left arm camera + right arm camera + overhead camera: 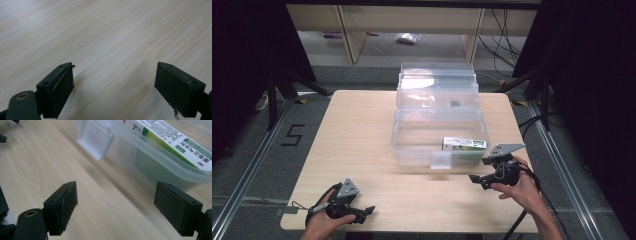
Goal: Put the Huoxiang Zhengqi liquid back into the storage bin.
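Pale wood-grain tabletop (362,150) on a grey floor, dark curtains to both sides, cables trailing behind.

Clear plastic box (439,137) toward the far-right middle of the tabletop, lid (437,82) thrown back and standing open behind it. Thin, see-through walls; likely light, somewhat flexible, smooth and slippery to hard pads. Small clear latch tab (95,141) hanging at the middle of the front wall, tilted outward. Green-and-white carton (172,141) lying flat inside, against the front-right wall; cardboard, light, crushable under a hard squeeze.

Best hold for closing, by judgement: lid's free edge, pinched lightly and swung forward; then press the latch tab. Rim (155,157) offers a stiffer lip than the walls.

Right tool (484,172) just beside the box's front-right corner, apart from it, jaws spread wide, holding nothing. Left tool (362,212) well apart near the front-left edge, low over bare wood, jaws likewise spread and empty.
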### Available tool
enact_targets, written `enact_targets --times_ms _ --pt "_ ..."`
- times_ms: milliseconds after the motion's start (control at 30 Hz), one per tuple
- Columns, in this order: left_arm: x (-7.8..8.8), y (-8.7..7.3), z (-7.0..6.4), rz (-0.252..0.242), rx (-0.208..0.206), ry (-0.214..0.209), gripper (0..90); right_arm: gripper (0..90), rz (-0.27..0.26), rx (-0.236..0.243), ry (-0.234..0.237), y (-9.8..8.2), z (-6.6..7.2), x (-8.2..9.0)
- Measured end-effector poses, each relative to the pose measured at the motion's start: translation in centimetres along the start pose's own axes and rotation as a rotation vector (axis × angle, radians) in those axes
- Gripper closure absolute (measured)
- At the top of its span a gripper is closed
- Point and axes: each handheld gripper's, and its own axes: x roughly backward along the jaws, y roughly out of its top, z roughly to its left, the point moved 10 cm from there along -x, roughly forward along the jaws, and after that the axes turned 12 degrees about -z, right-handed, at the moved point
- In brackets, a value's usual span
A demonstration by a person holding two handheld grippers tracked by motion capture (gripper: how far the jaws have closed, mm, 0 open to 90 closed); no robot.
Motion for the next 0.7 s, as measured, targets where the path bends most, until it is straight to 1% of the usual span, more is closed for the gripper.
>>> enact_targets --times_ms 33,67,100,133,167,200,233,267,300,333,367,400,433,467,500,533,567,600,633,667,700 --pt "0.0 0.0 0.0 -0.001 0.001 0.000 15.0 19.8 -0.010 -0.009 -0.011 -0.1 0.0 -0.1" --pt "0.0 0.0 0.0 0.000 0.000 0.000 15.0 19.8 -0.014 -0.033 -0.006 -0.2 0.3 -0.1" --pt "0.0 0.0 0.0 0.001 0.000 0.000 15.0 19.7 -0.002 -0.007 -0.005 -0.3 0.1 0.0" --pt "0.0 0.0 0.0 0.000 0.000 0.000 15.0 19.6 0.014 -0.023 -0.004 -0.5 0.3 0.1" --pt "0.0 0.0 0.0 0.001 -0.001 0.000 15.0 19.6 -0.009 -0.007 -0.009 -0.5 0.2 -0.1" --pt "0.0 0.0 0.0 0.000 0.000 0.000 15.0 19.6 0.000 -0.010 -0.007 -0.6 0.2 0.0" --pt "0.0 0.0 0.0 0.000 0.000 0.000 15.0 19.6 -0.013 -0.002 -0.012 -0.7 0.1 -0.1" --pt "0.0 0.0 0.0 0.001 -0.001 -0.001 15.0 19.6 -0.006 0.002 -0.011 -0.8 0.1 -0.1" --pt "0.0 0.0 0.0 0.001 -0.002 -0.001 15.0 19.6 0.007 -0.012 -0.004 -1.0 0.3 0.0" --pt "0.0 0.0 0.0 0.001 -0.002 -0.001 15.0 19.5 0.008 -0.016 -0.009 -1.1 0.3 0.0" --pt "0.0 0.0 0.0 0.001 -0.002 -0.001 15.0 19.5 -0.006 -0.007 -0.011 -1.2 0.3 -0.1" --pt "0.0 0.0 0.0 0.000 -0.001 -0.001 15.0 19.5 0.012 -0.009 -0.007 -1.4 0.3 0.1" --pt "0.0 0.0 0.0 0.000 -0.002 -0.001 15.0 19.5 -0.018 -0.014 -0.010 -1.4 0.4 -0.3" --pt "0.0 0.0 0.0 0.001 -0.002 -0.001 15.1 19.5 0.005 -0.017 -0.008 -1.6 0.4 0.0" --pt "0.0 0.0 0.0 0.001 -0.003 -0.001 15.1 19.5 0.013 -0.019 -0.002 -1.8 0.5 0.0" --pt "0.0 0.0 0.0 0.001 -0.003 -0.001 15.0 19.4 0.016 -0.031 -0.005 -1.9 0.6 0.1" --pt "0.0 0.0 0.0 0.001 -0.003 -0.001 15.0 19.4 -0.003 -0.012 -0.007 -1.9 0.4 -0.1" --pt "-0.1 0.0 0.0 -0.005 0.003 0.007 15.0 19.4 0.012 -0.045 -0.015 -2.2 0.7 0.0" --pt "-0.1 0.0 0.0 -0.004 0.001 0.007 15.1 19.4 0.025 -0.034 -0.001 -2.4 0.7 0.1" --pt "-0.1 0.0 0.0 -0.003 0.001 0.007 15.0 19.4 0.014 -0.031 -0.005 -2.4 0.6 0.1" --pt "-0.1 0.0 0.0 -0.002 0.002 0.007 15.0 19.4 0.016 -0.027 -0.006 -2.6 0.5 0.1"
